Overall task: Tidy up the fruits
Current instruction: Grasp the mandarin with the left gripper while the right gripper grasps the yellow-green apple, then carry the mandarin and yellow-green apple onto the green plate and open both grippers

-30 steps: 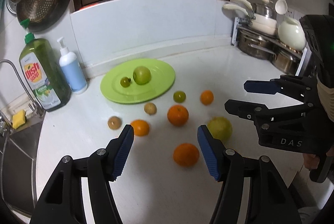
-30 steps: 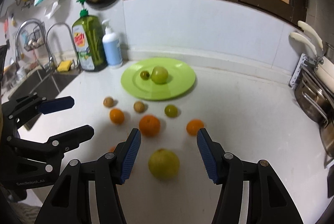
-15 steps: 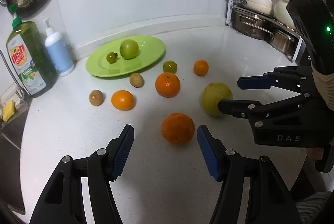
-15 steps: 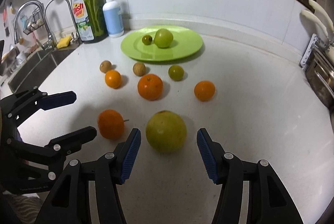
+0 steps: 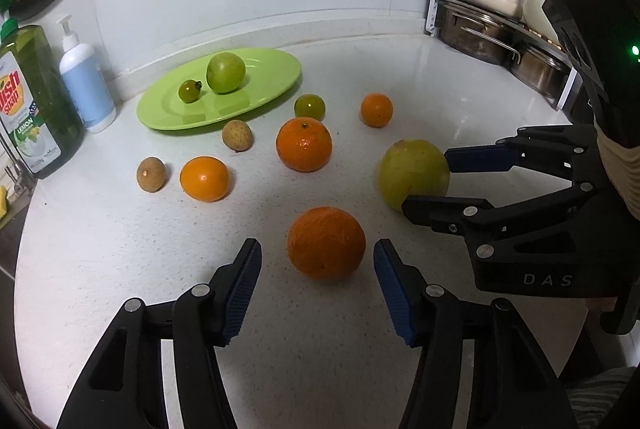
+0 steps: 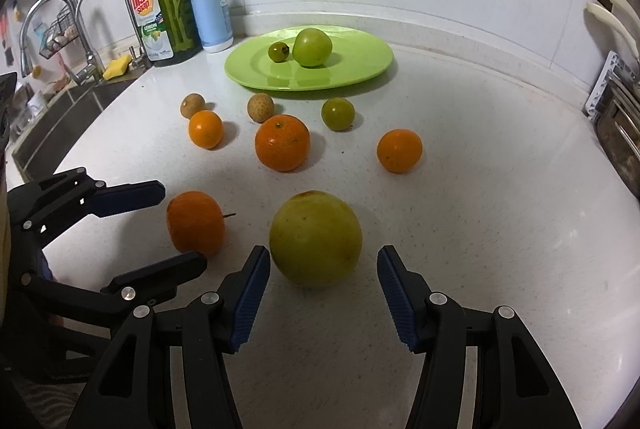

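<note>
My left gripper is open, its fingertips on either side of a large orange on the white counter. My right gripper is open around a big yellow-green fruit, not touching it. The green plate at the back holds a green apple and a small green fruit. Several oranges, two brown fruits and a small green fruit lie loose between plate and grippers. The right gripper shows in the left wrist view, the left gripper in the right wrist view.
A dish soap bottle and a white pump bottle stand at the back left beside the sink and tap. Steel pots on a rack stand at the back right. The counter's front edge is near the grippers.
Both grippers have moved forward and down toward the counter. The orange now lies between the left fingertips and the yellow-green fruit between the right fingertips. Both stay open.
</note>
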{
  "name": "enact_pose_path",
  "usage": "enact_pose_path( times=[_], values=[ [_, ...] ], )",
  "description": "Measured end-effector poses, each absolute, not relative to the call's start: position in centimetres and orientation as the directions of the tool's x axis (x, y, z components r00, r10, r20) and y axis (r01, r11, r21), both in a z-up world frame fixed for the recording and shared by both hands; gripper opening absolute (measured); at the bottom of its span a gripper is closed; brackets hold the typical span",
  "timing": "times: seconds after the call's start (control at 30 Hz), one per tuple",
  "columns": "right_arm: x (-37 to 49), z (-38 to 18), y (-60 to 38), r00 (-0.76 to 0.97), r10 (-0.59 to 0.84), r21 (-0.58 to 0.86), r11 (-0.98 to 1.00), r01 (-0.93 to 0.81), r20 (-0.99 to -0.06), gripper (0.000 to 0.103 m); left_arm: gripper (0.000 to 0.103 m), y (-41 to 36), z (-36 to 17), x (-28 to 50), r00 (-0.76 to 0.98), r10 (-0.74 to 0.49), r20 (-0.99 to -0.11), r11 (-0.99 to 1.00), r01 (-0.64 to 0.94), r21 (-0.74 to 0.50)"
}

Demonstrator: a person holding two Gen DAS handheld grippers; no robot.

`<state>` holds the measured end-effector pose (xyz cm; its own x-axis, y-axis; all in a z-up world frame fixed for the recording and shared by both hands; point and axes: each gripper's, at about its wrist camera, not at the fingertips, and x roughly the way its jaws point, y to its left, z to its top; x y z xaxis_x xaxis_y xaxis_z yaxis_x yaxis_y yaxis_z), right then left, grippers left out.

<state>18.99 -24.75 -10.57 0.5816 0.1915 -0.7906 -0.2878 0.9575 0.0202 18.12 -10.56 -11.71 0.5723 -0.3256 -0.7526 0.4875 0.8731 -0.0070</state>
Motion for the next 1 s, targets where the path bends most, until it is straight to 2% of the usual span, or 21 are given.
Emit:
enact_pose_path(
  times=[0.23, 0.33, 0.43, 1.0],
  values=[
    [19.3, -10.9, -24.7, 0.574, 0.195, 0.031, 0.959, -0.283, -0.796, 0.057, 0.041, -10.5, -11.9, 18.8, 0.545, -0.357, -0.759, 0.864, 0.502, -0.045],
    [19.5, -11.0, -24.7, 0.571, 0.196, 0.039, 0.960, -0.276, -0.797, 0.056, 0.041, -10.4, -11.9, 19.0, 0.541, -0.363, -0.758, 0.865, 0.499, -0.058],
    [19.4, -11.1, -24.6, 0.564, 0.212, 0.055, 0.958, -0.283, -0.798, 0.049, 0.040, -10.3, -11.8, 19.0, 0.539, -0.362, -0.761, 0.868, 0.493, -0.064],
    [18.8, -10.7, -23.9, 0.580, 0.203, 0.074, 0.968, -0.238, -0.789, 0.048, 0.040, -8.4, -10.4, 18.7, 0.562, -0.359, -0.746, 0.880, 0.469, -0.070]
  ],
)
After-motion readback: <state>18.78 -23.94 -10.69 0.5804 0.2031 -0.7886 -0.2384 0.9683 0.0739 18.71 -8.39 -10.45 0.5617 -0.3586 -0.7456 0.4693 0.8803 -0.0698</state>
